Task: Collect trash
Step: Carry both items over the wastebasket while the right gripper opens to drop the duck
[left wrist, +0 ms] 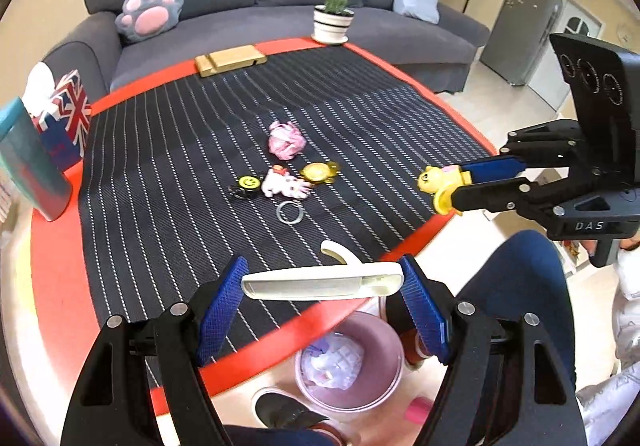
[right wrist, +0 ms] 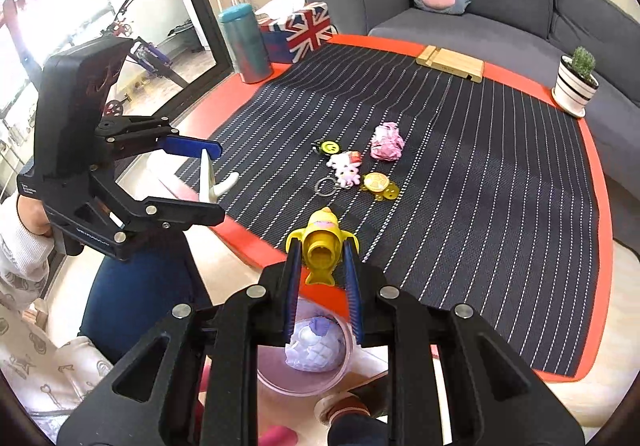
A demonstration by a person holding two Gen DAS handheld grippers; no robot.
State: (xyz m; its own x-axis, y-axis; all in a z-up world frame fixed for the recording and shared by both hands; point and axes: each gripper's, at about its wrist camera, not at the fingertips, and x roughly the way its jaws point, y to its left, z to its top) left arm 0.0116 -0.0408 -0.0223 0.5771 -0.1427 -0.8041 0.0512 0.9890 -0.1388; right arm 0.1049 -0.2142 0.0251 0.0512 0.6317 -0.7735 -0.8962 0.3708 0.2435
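My left gripper (left wrist: 322,275) is shut on a long white plastic piece (left wrist: 320,282), which spans crosswise between the blue pads above the table's near edge. In the right wrist view the same gripper (right wrist: 218,182) holds that white piece (right wrist: 209,182) upright. My right gripper (right wrist: 322,244) is shut on a yellow toy figure (right wrist: 322,242); the left wrist view shows this gripper (left wrist: 460,186) and the toy (left wrist: 436,186) off the table's right edge. A pink bin (left wrist: 394,358) (right wrist: 348,358) with pale trash stands on the floor below. Crumpled pink paper (left wrist: 286,140) (right wrist: 386,142) lies mid-table.
A smiley keychain (left wrist: 248,184), a white cat charm (left wrist: 284,184), a yellow disc (left wrist: 318,172) and a key ring (left wrist: 290,212) lie on the striped mat. A cactus pot (left wrist: 332,20), wooden block (left wrist: 230,60), flag tissue box (left wrist: 66,118) and teal bottle (right wrist: 244,44) line the edges.
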